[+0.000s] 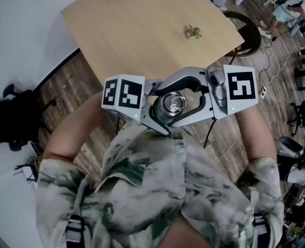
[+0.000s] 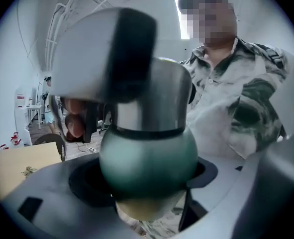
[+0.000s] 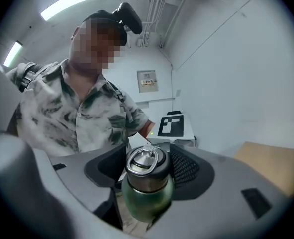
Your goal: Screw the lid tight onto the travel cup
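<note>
A green travel cup (image 1: pixel 161 113) with a steel lid (image 1: pixel 173 103) is held up close to the person's chest, off the table. My left gripper (image 1: pixel 158 120) is shut on the cup's round green body (image 2: pixel 147 158), which fills the gap between its dark pads. My right gripper (image 1: pixel 169 105) comes in from the right, and its curved jaws ring the lid. In the right gripper view the lid (image 3: pixel 146 162), with its metal loop on top, sits between the pads with a thin gap at the left pad, so this gripper (image 3: pixel 147 177) stands open around it.
A light wooden table (image 1: pixel 142 30) lies ahead, with a small crumpled object (image 1: pixel 193 32) on it. A dark chair (image 1: pixel 249 32) stands at its right corner. Cables run over the wood floor (image 1: pixel 268 61) on the right. The person's patterned shirt (image 1: pixel 157 190) is just behind the grippers.
</note>
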Demonstrator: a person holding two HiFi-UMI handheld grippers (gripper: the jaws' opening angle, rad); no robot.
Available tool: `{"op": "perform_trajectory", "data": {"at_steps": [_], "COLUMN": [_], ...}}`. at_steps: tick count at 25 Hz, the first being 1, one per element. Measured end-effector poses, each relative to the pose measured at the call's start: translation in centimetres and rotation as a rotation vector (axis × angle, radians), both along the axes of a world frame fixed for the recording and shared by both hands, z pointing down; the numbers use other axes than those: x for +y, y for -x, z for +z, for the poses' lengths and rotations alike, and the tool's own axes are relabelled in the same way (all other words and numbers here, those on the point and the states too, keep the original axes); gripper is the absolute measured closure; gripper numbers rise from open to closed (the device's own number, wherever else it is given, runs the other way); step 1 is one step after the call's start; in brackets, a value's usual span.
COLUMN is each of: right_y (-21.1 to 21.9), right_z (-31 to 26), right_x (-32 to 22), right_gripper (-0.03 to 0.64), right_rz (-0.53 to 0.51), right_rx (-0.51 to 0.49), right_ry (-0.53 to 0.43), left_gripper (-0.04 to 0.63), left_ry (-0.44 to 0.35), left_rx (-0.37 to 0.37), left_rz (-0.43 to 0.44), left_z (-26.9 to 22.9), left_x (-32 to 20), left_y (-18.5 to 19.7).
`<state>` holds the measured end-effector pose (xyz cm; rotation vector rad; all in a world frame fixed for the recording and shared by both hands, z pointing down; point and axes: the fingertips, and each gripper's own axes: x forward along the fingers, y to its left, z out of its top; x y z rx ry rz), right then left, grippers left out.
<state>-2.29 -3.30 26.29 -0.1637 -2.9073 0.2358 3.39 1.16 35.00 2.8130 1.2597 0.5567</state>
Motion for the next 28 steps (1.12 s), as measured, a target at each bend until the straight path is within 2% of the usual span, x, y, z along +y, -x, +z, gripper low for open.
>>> {"op": "perform_trajectory", "data": {"at_steps": [3, 5, 10, 15, 21, 25, 28], "right_y": [0.5, 0.6, 0.2, -0.3, -0.7, -0.8, -1.0], "right_z": [-0.3, -0.5, 0.3, 1.2, 2.2, 3.0, 3.1], "right_x": [0.5, 0.2, -1.5, -2.9, -4.1, -5.0, -4.8], "right_gripper": [0.337, 0.339, 0.341, 0.339, 0.339, 0.339, 0.337], "right_rz": [-0.034, -0.029, 0.073, 0.191, 0.332, 0.371, 0.343], "right_rx": [0.003, -0.002, 0.001, -0.001, 0.006, 0.010, -0.005], "right_ry": [0.001, -0.012, -0.049, -0.060, -0.088, -0.077, -0.046], "left_gripper": [0.206, 0.206, 0.206, 0.206, 0.206, 0.206, 0.206], "left_ry": [-0.009, -0.019, -0.030, -0.005, -0.032, -0.039, -0.026], "left_rx": [-0.005, -0.008, -0.011, -0.024, -0.052, -0.083, -0.093], "left_rz": [0.038, 0.024, -0.065, -0.154, -0.295, -0.330, -0.321], "left_z": [-0.4, -0.5, 0.1, 1.0, 2.4, 3.3, 3.3], "left_x": [0.6, 0.2, -1.7, -2.9, -4.3, -5.3, -5.1], "left_y": [0.3, 0.3, -0.3, -1.0, -1.8, -1.6, -1.6]}}
